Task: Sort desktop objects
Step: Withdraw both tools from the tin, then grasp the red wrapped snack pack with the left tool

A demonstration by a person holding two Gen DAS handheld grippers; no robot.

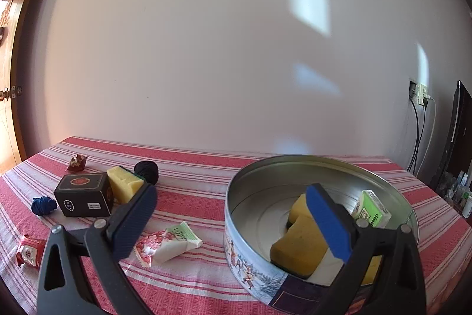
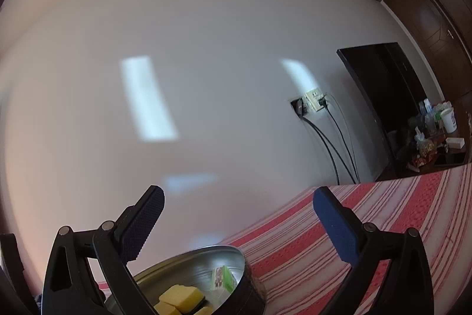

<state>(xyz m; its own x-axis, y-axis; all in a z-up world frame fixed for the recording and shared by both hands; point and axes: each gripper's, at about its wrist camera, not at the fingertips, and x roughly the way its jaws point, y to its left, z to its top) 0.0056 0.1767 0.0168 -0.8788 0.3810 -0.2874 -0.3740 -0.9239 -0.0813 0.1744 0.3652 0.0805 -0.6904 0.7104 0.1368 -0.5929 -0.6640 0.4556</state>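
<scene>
A round metal tin (image 1: 236,197) stands on the red striped tablecloth (image 1: 191,194) and holds yellow sponges (image 1: 298,247) and a green packet (image 1: 372,208). My left gripper (image 1: 236,217) is open and empty, its right finger over the tin. Left of it lie a white-and-pink snack packet (image 1: 168,244), a black box (image 1: 84,195), a yellow sponge (image 1: 124,185), a dark yarn ball (image 1: 146,169), a blue ball (image 1: 43,205), a red packet (image 1: 29,251) and a red candy (image 1: 77,161). My right gripper (image 2: 239,223) is open and empty, raised above the tin (image 2: 250,285).
A white wall runs behind the table, with a socket and cables (image 1: 420,96) at the right. A dark screen (image 2: 383,84) and a side table with bottles (image 2: 436,126) stand beyond the table's right end.
</scene>
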